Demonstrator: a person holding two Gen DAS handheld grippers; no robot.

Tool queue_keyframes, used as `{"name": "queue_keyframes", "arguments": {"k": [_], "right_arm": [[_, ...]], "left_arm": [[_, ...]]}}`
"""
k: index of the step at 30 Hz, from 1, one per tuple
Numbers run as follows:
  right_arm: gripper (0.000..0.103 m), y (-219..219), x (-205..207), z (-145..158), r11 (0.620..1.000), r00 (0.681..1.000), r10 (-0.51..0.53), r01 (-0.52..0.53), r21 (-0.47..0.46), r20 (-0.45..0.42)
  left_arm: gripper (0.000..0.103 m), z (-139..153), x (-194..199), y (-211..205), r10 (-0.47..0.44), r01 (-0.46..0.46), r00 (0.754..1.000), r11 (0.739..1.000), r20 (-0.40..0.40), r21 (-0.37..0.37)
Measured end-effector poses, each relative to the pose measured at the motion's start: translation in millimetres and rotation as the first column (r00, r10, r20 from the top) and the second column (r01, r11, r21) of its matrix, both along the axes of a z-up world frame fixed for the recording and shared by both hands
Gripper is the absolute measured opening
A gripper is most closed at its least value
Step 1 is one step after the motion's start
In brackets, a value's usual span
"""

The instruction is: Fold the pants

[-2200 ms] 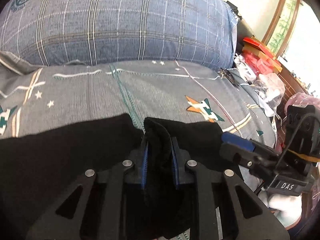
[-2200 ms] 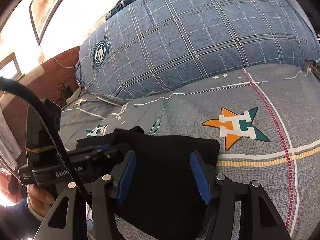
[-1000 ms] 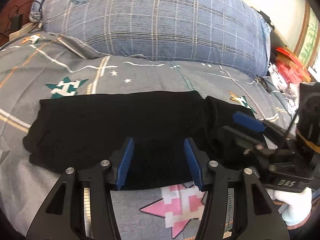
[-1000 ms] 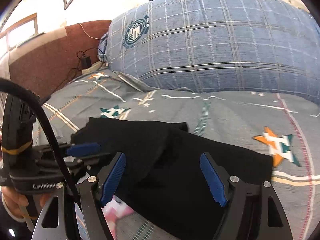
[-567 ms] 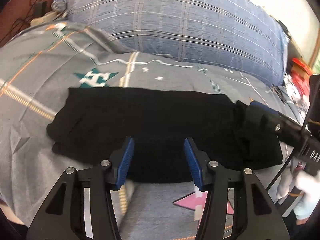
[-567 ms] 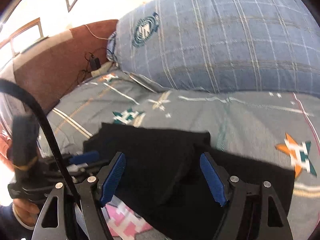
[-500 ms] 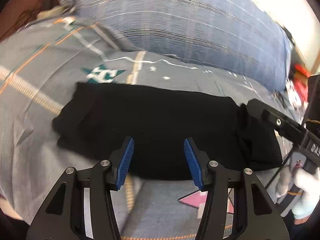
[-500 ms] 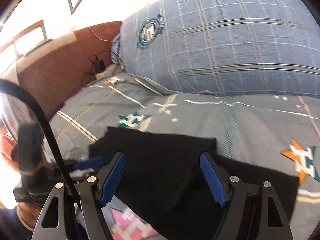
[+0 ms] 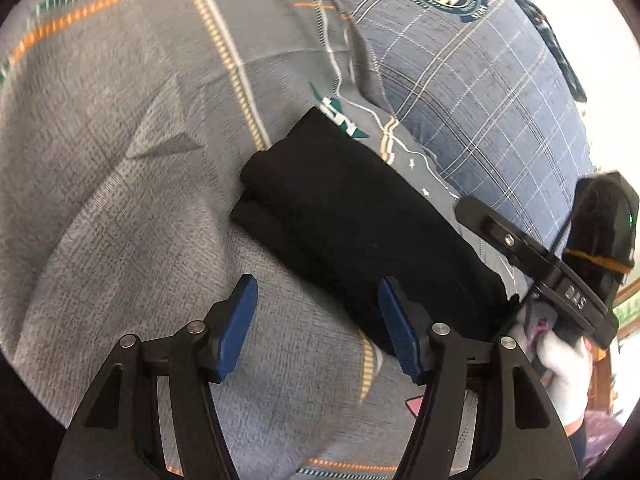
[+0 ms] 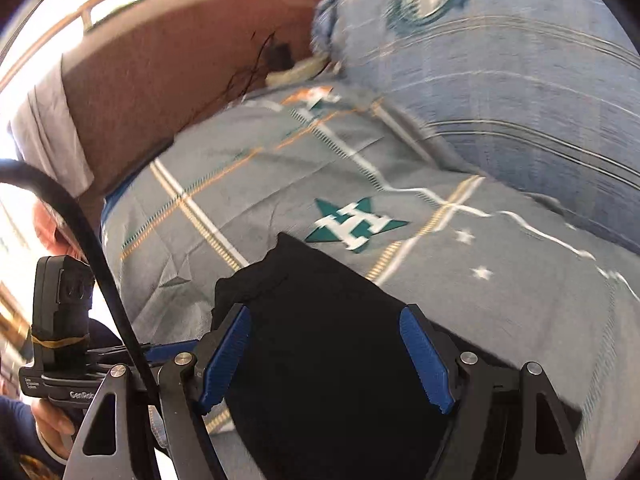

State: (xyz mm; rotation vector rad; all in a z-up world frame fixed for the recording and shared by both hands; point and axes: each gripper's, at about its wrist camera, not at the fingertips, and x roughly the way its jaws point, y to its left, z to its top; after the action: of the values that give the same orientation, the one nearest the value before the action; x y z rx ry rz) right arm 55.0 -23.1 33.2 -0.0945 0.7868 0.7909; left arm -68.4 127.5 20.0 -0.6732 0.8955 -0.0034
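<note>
The black pants [image 9: 352,220] lie folded into a long strip on the grey patterned bed sheet [image 9: 120,160]. My left gripper [image 9: 316,320] is open and empty, hovering beside the strip's near edge, close to its left end. The right gripper shows in this view at the right [image 9: 516,248], above the strip's other part. In the right wrist view the pants [image 10: 320,340] lie under my right gripper [image 10: 324,356], which is open and empty above them. The left gripper [image 10: 72,368] shows at the lower left of that view.
A large blue plaid pillow [image 9: 480,80] lies behind the pants. A brown headboard [image 10: 160,80] stands at the bed's left end with a cable and plug on it. The sheet [image 10: 240,184] stretches left of the pants.
My left gripper let go of the pants, opened and swung left toward the strip's left end. My right gripper also turned left. The pants now lie flat as a long strip.
</note>
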Motion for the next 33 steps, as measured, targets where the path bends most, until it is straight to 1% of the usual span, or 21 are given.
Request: {"name": "queue_keyframes", "arguments": {"k": [1, 2, 4, 6, 8, 13, 16, 18, 19, 20, 21, 22, 23, 24, 25, 26, 27, 29, 31, 33], "right_arm": [[0.075, 7, 6, -1, 1.000, 1.000, 0.015, -0.015, -0.025, -0.001], [0.075, 14, 10, -3, 0.999, 0.999, 0.032, -0.032, -0.043, -0.005], [0.075, 23, 17, -4, 0.996, 0.998, 0.064, -0.064, -0.062, -0.008], [0.076, 34, 27, -7, 0.992, 0.995, 0.096, -0.097, -0.079, -0.019], [0.076, 46, 36, -13, 0.986, 0.992, 0.124, -0.127, -0.111, -0.027], [0.076, 70, 56, -29, 0.965, 0.982, 0.175, -0.184, -0.187, -0.066], [0.076, 80, 67, -37, 0.957, 0.978, 0.191, -0.205, -0.203, -0.088], [0.076, 86, 75, -43, 0.957, 0.972, 0.199, -0.221, -0.187, -0.127], [0.075, 88, 78, -47, 0.958, 0.968, 0.205, -0.229, -0.171, -0.148], [0.063, 89, 79, -48, 0.960, 0.965, 0.214, -0.236, -0.150, -0.151], [0.044, 90, 79, -49, 0.961, 0.964, 0.219, -0.239, -0.139, -0.148], [0.042, 91, 78, -49, 0.961, 0.967, 0.215, -0.234, -0.145, -0.137], [0.035, 91, 75, -47, 0.960, 0.968, 0.219, -0.236, -0.149, -0.120], [0.026, 89, 72, -44, 0.961, 0.968, 0.224, -0.238, -0.143, -0.110], [0.024, 87, 68, -40, 0.962, 0.970, 0.226, -0.238, -0.134, -0.094], [0.021, 82, 63, -33, 0.965, 0.971, 0.227, -0.234, -0.122, -0.072], [0.019, 77, 60, -26, 0.968, 0.973, 0.223, -0.228, -0.108, -0.060], [0.018, 60, 48, -4, 0.978, 0.980, 0.200, -0.201, -0.055, -0.010], [0.018, 34, 34, 20, 0.986, 0.985, 0.167, -0.168, 0.012, 0.044], [0.018, 4, 20, 45, 0.987, 0.987, 0.127, -0.135, 0.087, 0.094]], "left_arm": [[0.063, -1, 1, 1, 0.004, -0.004, 1.000, 1.000, 0.006, -0.011], [0.065, -1, 1, 2, 0.011, -0.011, 1.000, 1.000, 0.015, -0.020], [0.069, -3, 5, 3, 0.016, -0.015, 1.000, 0.999, 0.021, -0.039], [0.069, -4, 8, 4, 0.031, -0.029, 0.999, 0.998, 0.029, -0.055], [0.074, -4, 12, 2, 0.032, -0.030, 0.999, 0.997, 0.039, -0.068], [0.077, -6, 21, -1, 0.040, -0.035, 0.997, 0.996, 0.063, -0.077], [0.077, -9, 25, 4, 0.049, -0.043, 0.996, 0.995, 0.073, -0.091], [0.077, -11, 28, 7, 0.055, -0.047, 0.995, 0.994, 0.079, -0.102], [0.077, -12, 29, 9, 0.057, -0.048, 0.995, 0.993, 0.086, -0.106], [0.076, -13, 30, 10, 0.059, -0.049, 0.994, 0.993, 0.093, -0.111], [0.075, -14, 32, 11, 0.060, -0.049, 0.994, 0.993, 0.096, -0.111], [0.059, -13, 33, 12, 0.060, -0.050, 0.994, 0.993, 0.095, -0.104], [0.037, -12, 35, 12, 0.054, -0.047, 0.995, 0.995, 0.083, -0.083], [0.032, -12, 36, 13, 0.049, -0.043, 0.996, 0.997, 0.077, -0.070], [0.030, -11, 37, 15, 0.047, -0.040, 0.995, 0.996, 0.083, -0.076], [0.025, -7, 36, 16, 0.044, -0.035, 0.994, 0.996, 0.103, -0.087], [0.025, -1, 33, 14, 0.035, -0.025, 0.991, 0.996, 0.126, -0.081], [0.023, 22, 25, 6, -0.006, 0.013, 0.976, 0.999, 0.216, -0.033], [0.023, 46, 18, -6, -0.060, 0.065, 0.950, 0.998, 0.306, -0.008], [0.022, 71, 12, -27, -0.138, 0.142, 0.912, 0.990, 0.387, 0.019]]}}
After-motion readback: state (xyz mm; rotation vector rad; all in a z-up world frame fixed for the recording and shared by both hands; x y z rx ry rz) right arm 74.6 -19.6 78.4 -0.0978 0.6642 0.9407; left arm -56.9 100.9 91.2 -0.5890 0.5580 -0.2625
